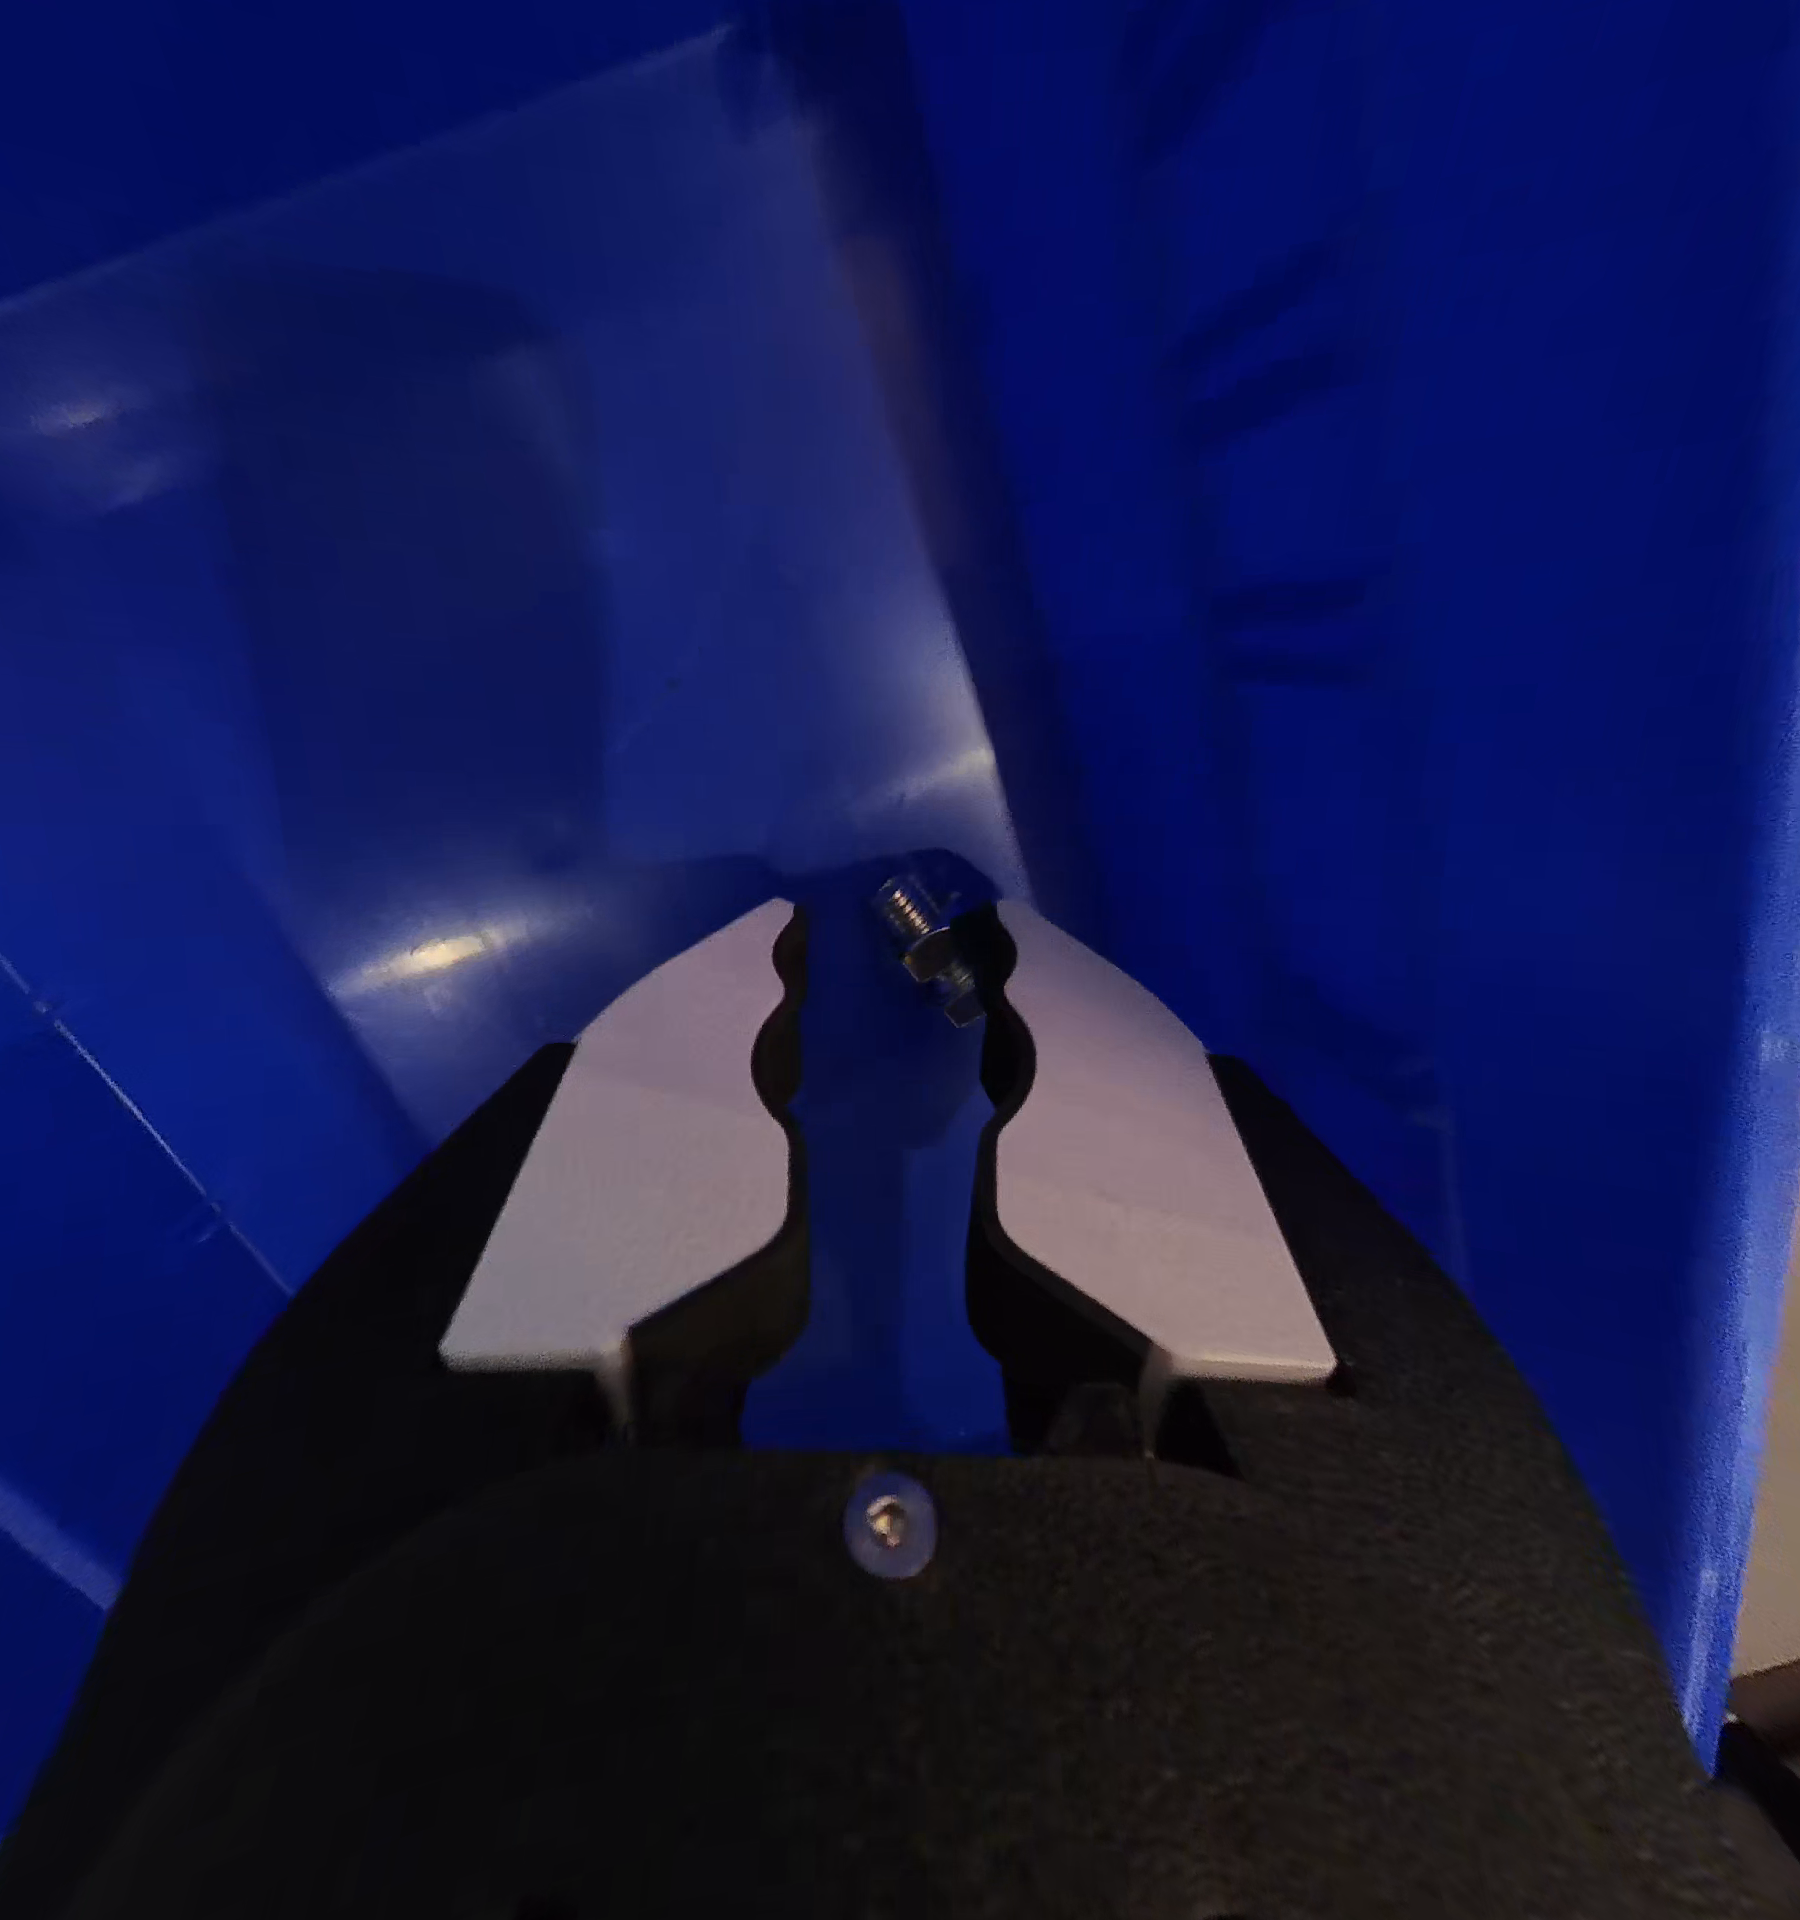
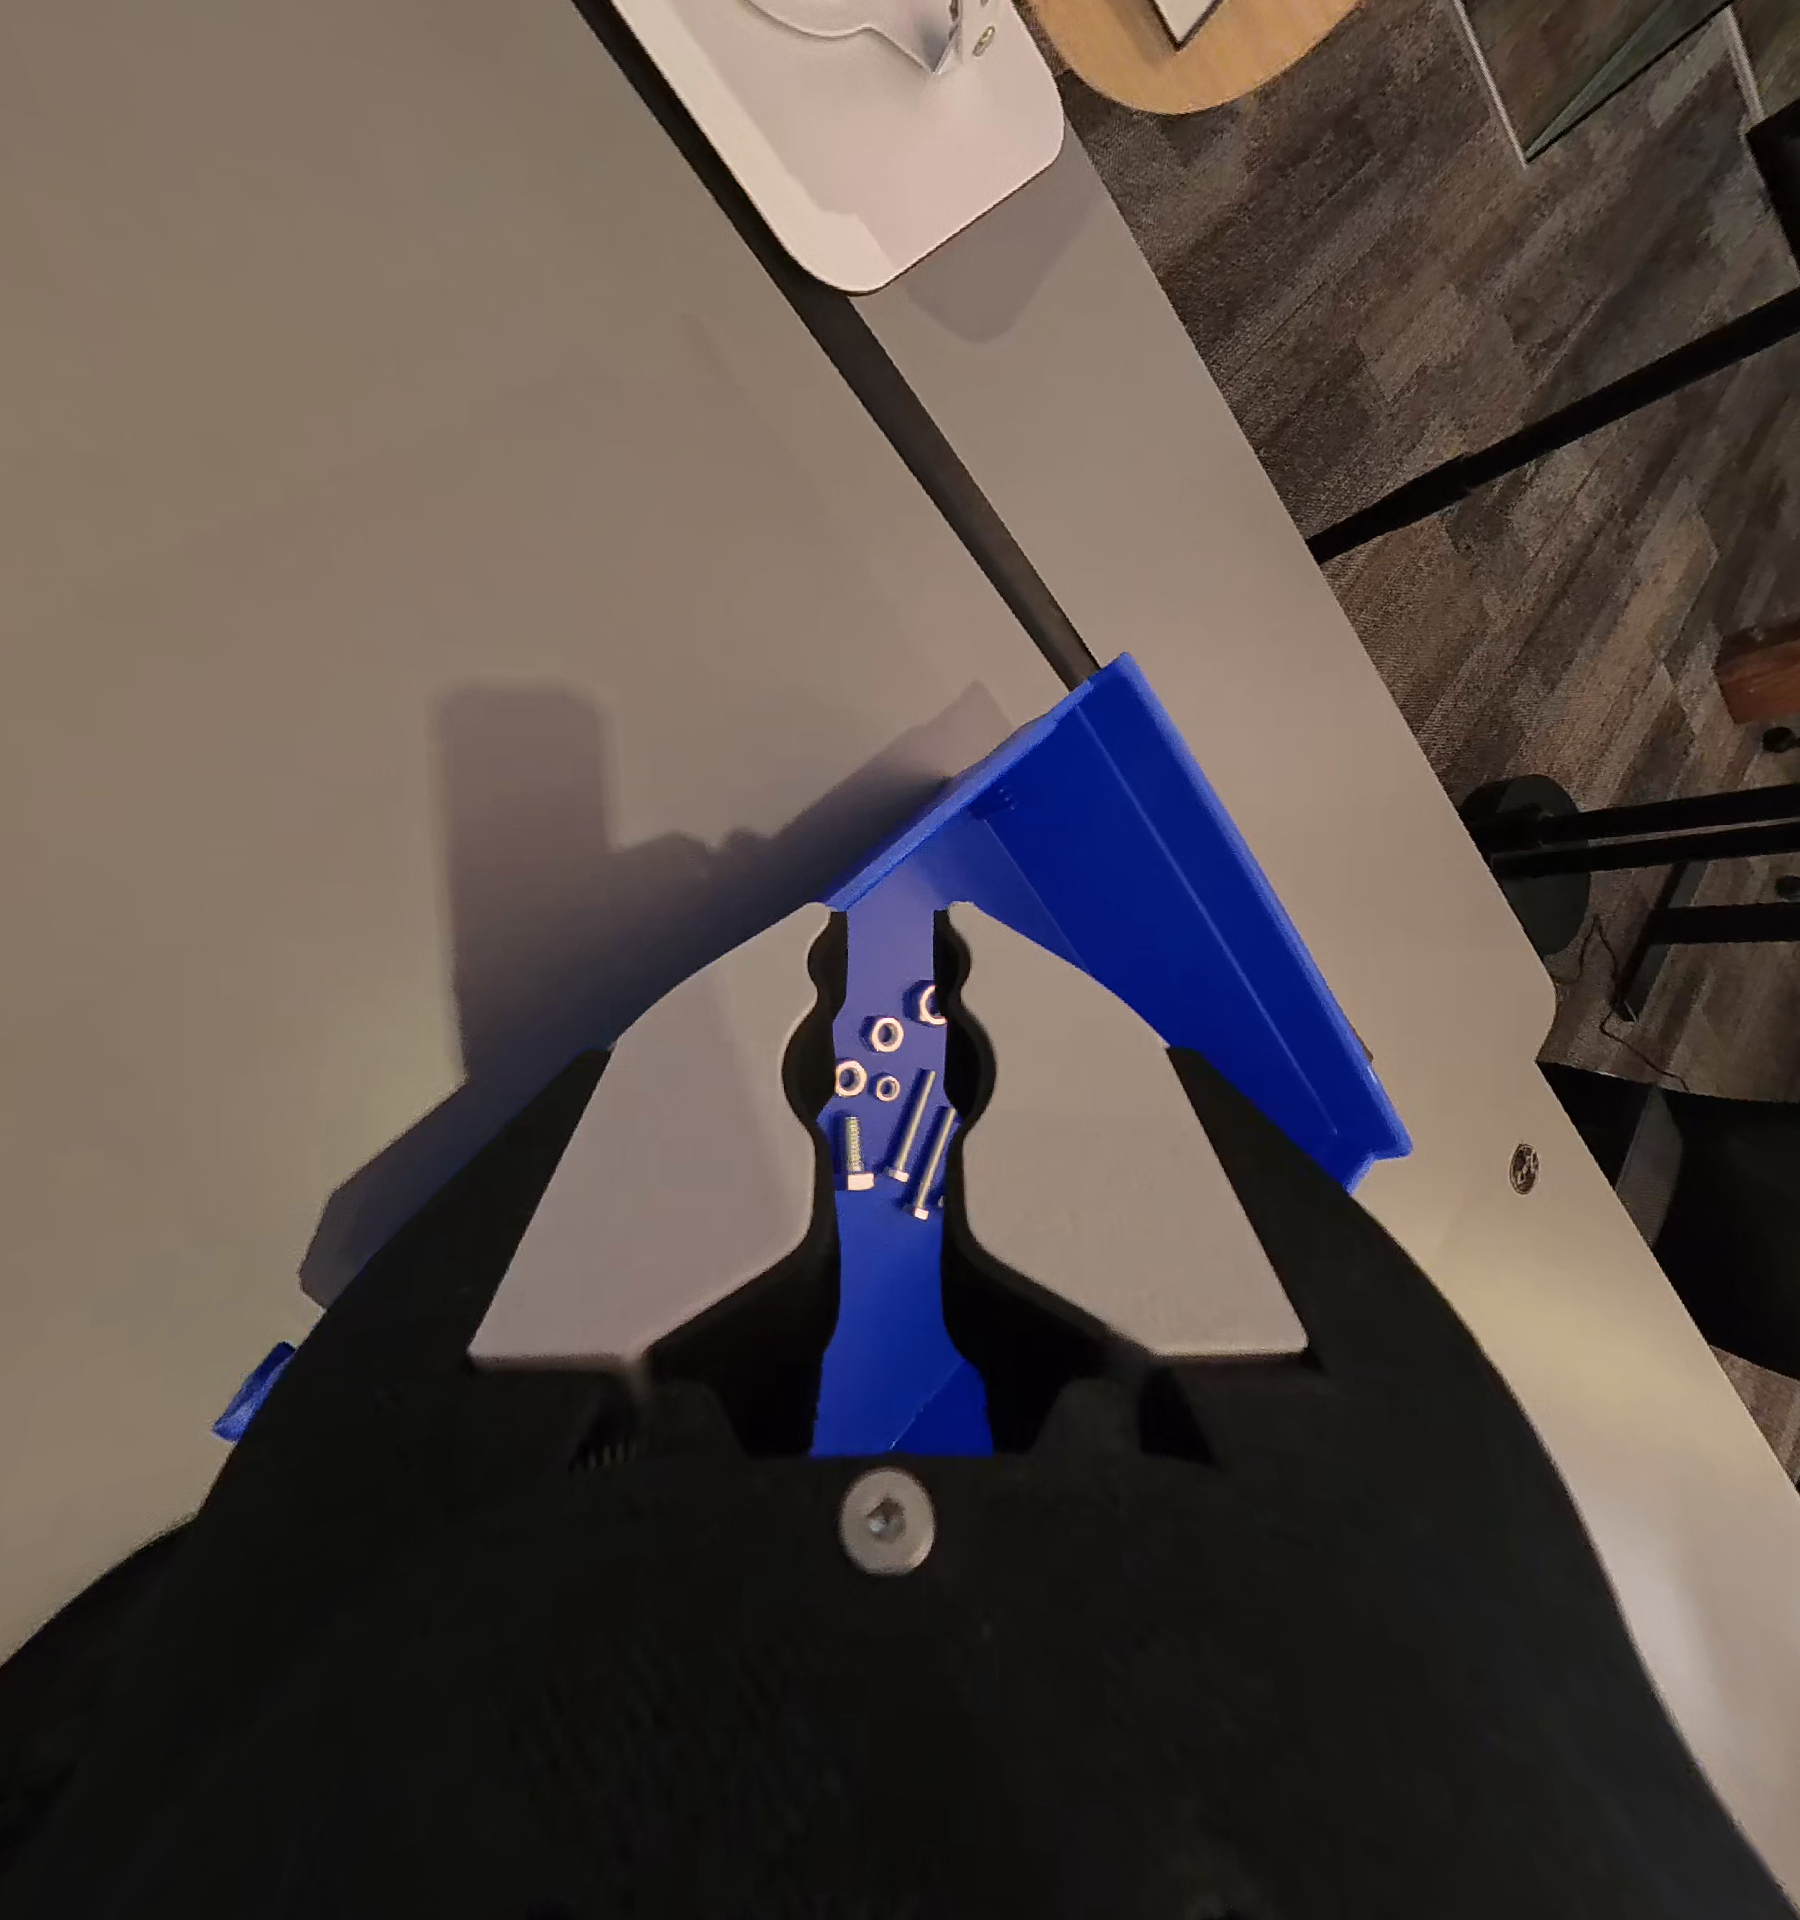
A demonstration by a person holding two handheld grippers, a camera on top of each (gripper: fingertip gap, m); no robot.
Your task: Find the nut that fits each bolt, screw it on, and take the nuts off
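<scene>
Deep inside the blue bin (image 1: pixel 563 520), the left gripper (image 1: pixel 894 914) is spread, a nutted bolt (image 1: pixel 922 951) by its right fingertip. Above, the spread right gripper (image 2: pixel 888 914) frames loose nuts (image 2: pixel 885 1034) and bolts (image 2: pixel 911 1132).

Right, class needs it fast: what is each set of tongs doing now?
Left tongs: open, holding nothing; a bolt with a nut on it lies at the tips.
Right tongs: open, empty, above the blue bin.
</scene>
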